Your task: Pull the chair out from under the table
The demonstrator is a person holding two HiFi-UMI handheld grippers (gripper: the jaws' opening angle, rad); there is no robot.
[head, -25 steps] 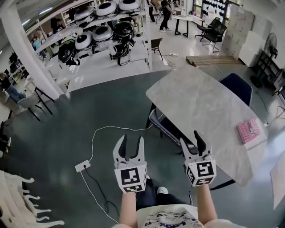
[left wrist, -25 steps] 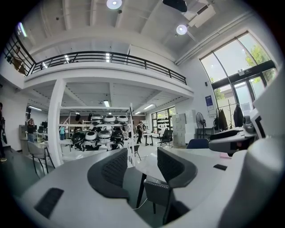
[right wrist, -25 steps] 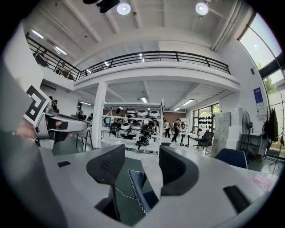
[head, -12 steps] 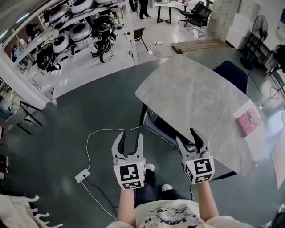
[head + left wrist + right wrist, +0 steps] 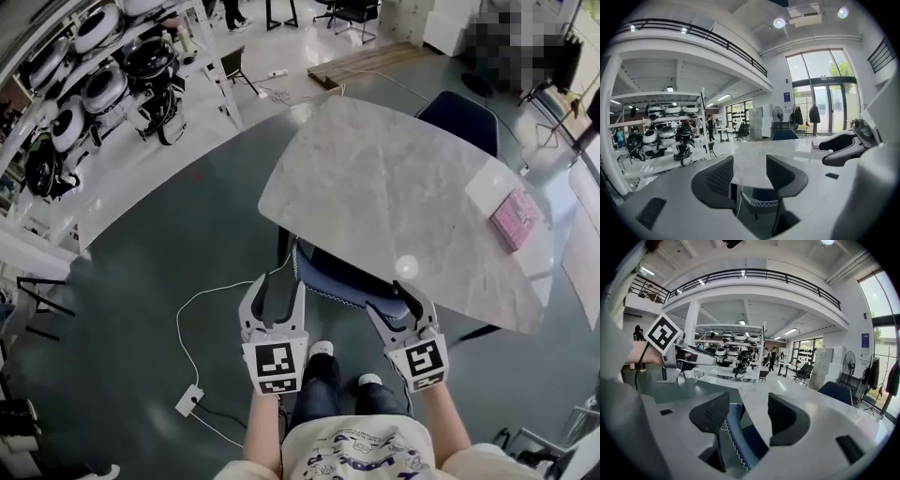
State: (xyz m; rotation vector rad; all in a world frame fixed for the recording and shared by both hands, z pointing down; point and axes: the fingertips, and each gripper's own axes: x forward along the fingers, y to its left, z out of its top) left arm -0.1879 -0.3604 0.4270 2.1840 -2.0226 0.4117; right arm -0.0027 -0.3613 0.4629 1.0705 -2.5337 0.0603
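Observation:
A dark blue chair (image 5: 339, 278) with a white-stitched back edge is tucked under the near edge of the marble-topped table (image 5: 394, 187). My left gripper (image 5: 278, 286) is open just left of the chair's back, apart from it. My right gripper (image 5: 394, 300) is by the chair's right end at the table edge, and its jaws are opening with nothing pressed between them. In the left gripper view the chair (image 5: 757, 202) sits below and beyond the open left gripper (image 5: 750, 176). In the right gripper view the chair's stitched edge (image 5: 736, 439) shows in the gap of the right gripper (image 5: 747, 420), close ahead.
A second blue chair (image 5: 459, 114) stands at the table's far side. A pink box (image 5: 514, 217) lies on the table's right part. A white cable runs over the floor to a power strip (image 5: 192, 400). Shelves of round machines (image 5: 103, 84) stand far left. The person's shoes (image 5: 323, 351) are below the grippers.
Both grippers have sunk and moved forward toward the chair's back. The head view has swung so that the table and chair lie nearer. The right jaws stand slightly wider.

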